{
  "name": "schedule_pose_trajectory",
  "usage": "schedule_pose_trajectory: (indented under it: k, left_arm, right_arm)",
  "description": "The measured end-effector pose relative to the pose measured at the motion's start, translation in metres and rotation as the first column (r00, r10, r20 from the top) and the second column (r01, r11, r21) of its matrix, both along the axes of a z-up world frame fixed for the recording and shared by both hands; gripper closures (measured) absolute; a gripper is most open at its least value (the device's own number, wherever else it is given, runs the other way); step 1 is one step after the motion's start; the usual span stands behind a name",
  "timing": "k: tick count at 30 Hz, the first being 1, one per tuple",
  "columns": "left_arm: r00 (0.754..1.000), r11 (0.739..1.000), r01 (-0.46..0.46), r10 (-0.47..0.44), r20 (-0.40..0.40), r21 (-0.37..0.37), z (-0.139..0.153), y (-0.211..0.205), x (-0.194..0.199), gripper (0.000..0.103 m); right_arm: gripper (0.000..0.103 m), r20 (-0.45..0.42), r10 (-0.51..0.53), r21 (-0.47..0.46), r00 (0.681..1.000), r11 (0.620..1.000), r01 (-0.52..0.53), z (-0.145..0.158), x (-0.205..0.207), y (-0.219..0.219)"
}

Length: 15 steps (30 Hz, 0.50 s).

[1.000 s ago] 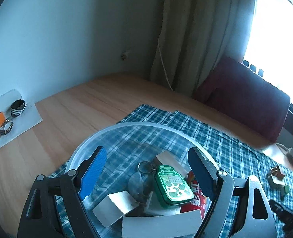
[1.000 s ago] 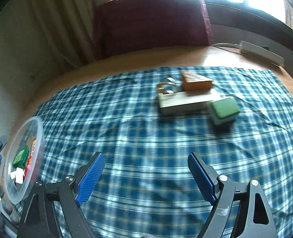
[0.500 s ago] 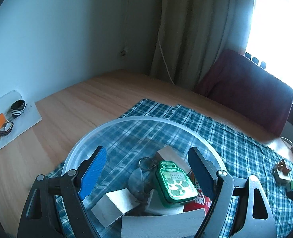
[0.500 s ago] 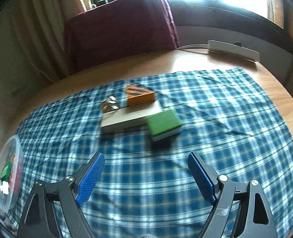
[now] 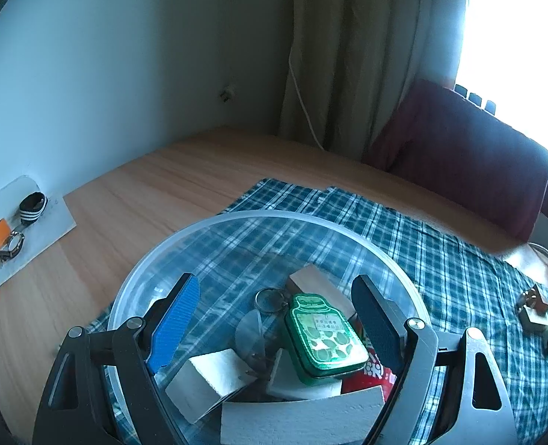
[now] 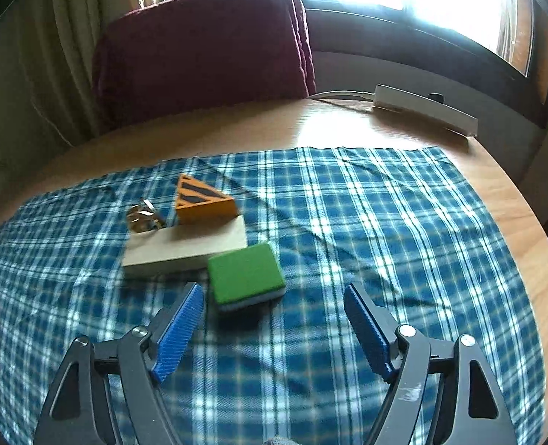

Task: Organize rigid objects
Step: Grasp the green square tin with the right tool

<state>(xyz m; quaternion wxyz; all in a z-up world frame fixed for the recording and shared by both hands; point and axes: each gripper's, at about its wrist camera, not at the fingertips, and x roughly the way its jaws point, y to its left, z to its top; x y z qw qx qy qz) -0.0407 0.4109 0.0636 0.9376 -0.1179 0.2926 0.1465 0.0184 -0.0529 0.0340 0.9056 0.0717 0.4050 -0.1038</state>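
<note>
Left wrist view: your left gripper is spread wide and holds nothing. It hangs over the clear plastic bowl, whose rim curves around ahead of both pads. Inside, between and below the fingers, lie a green tin, a key ring, a red packet and several pale blocks. Far to the right of this claw, on the plaid cloth, the remaining loose pieces show only small.

Right wrist view: your right gripper is also wide open and empty, low over the cloth. The green-topped block sits just ahead, a little left of the claw's midline and close to the left pad. Its longer side runs roughly across the gap, tilted slightly. Touching it behind is a long wooden block, with an orange wedge and a metal ring piece beyond. The bowl's edge shows far off to the claw's left.

The right claw is clearly the nearer one. I judge you need to nudge left and forward to centre the green block before you close.
</note>
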Motion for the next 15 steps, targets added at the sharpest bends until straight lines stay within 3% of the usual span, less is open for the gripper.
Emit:
schedule_pose_trajectory:
  k: [5, 15]
  left_arm:
    - [1.0, 1.0, 0.003, -0.003, -0.009, 0.003, -0.002, -0.001, 0.002, 0.018]
    - [1.0, 1.0, 0.008, -0.007, -0.025, 0.021, -0.005, -0.006, 0.005, 0.018]
  right_arm:
    - [0.024, -0.001, 0.021, -0.003, 1.0, 1.0, -0.021, 0.0, 0.008, 0.002]
    - [0.057, 0.003, 0.031, -0.015, 1.0, 0.999, -0.031, -0.001, 0.016, 0.005]
